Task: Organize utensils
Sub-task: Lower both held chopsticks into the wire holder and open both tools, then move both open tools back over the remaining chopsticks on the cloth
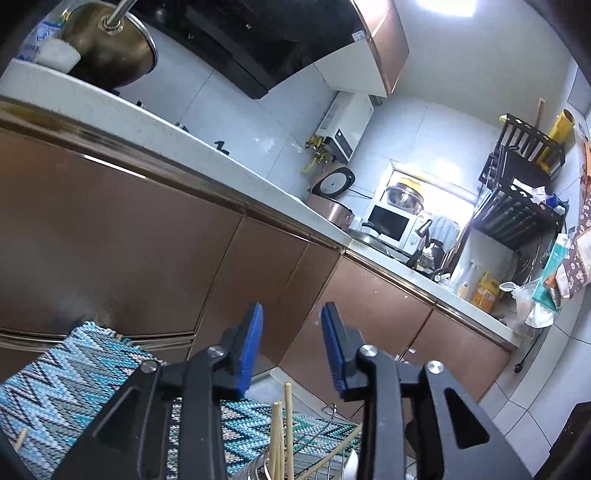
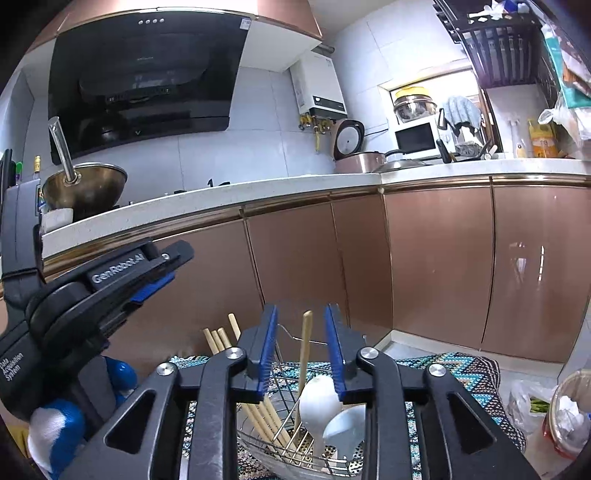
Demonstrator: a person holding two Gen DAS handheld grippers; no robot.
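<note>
Right gripper [image 2: 300,345] jaws apart above utensil basket [image 2: 291,443]

Brightness: both views evenly bright, cool white indoor light.
Sources: ceiling light [image 1: 445,6] blown out at the top of the left wrist view; window [image 2: 436,107] overexposed at upper right of the right wrist view.
Glare: white streaks on the glossy cabinet doors [image 2: 532,266], lower right.
Shadows: soft and faint.
Distortion: strong fisheye, tabletop edge [image 2: 221,206] bowed, black vignette in the corners.
Focus: mostly sharp; softer at the rims.
</note>
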